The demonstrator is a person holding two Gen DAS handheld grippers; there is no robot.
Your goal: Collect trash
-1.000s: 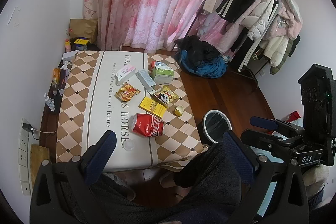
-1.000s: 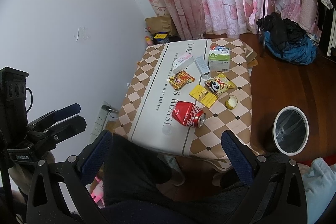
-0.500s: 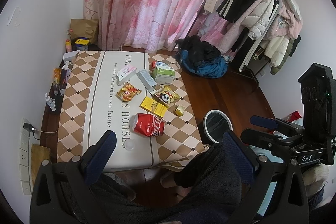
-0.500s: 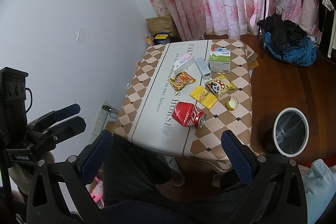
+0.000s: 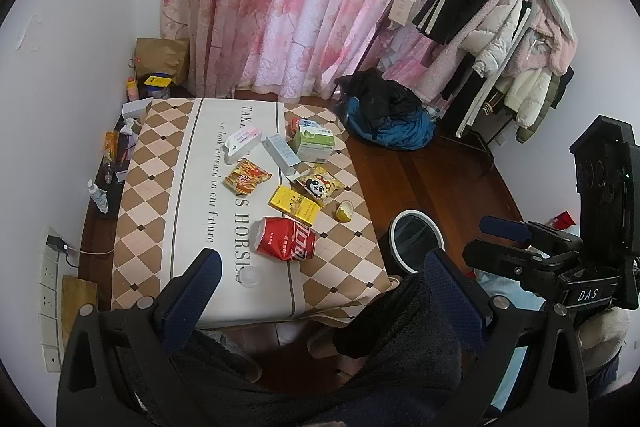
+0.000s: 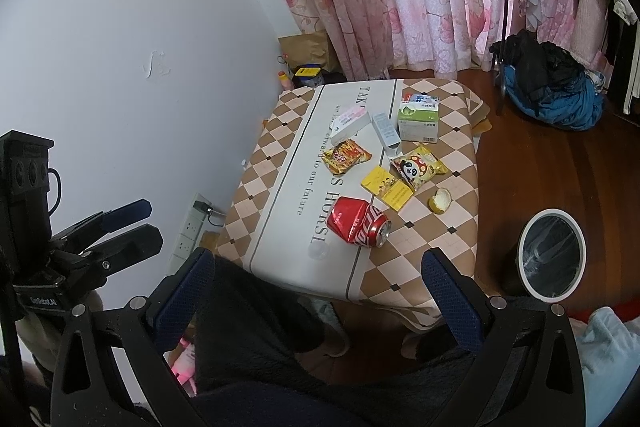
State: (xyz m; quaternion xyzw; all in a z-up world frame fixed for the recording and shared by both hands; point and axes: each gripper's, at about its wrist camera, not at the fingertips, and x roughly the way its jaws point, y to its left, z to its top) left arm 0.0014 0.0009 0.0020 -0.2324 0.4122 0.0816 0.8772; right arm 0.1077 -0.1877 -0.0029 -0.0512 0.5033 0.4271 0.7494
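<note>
A low table [image 5: 152, 211] with a checked cloth holds trash: a dented red can [image 5: 286, 245] lying on its side, a yellow box [image 5: 294, 206], a panda snack bag [image 5: 318, 185], an orange snack bag [image 5: 246, 179], a bitten fruit piece [image 5: 345, 211], and several small cartons [image 5: 314, 146]. The can [image 6: 357, 222] also shows in the right wrist view. A white-rimmed bin [image 5: 416, 241] stands on the floor right of the table. My left gripper [image 5: 320, 279] and right gripper [image 6: 316, 279] are both open and empty, held high above the table's near edge.
A black and blue clothes pile [image 5: 386, 115] lies on the wooden floor beyond the table. A clothes rack [image 5: 500, 27] stands at the right, pink curtains behind. Bottles and a paper bag [image 5: 162, 57] sit by the left wall. My dark-clad legs fill the foreground.
Both views have drifted slightly; the table contents have not moved. Both grippers stay open and empty.
</note>
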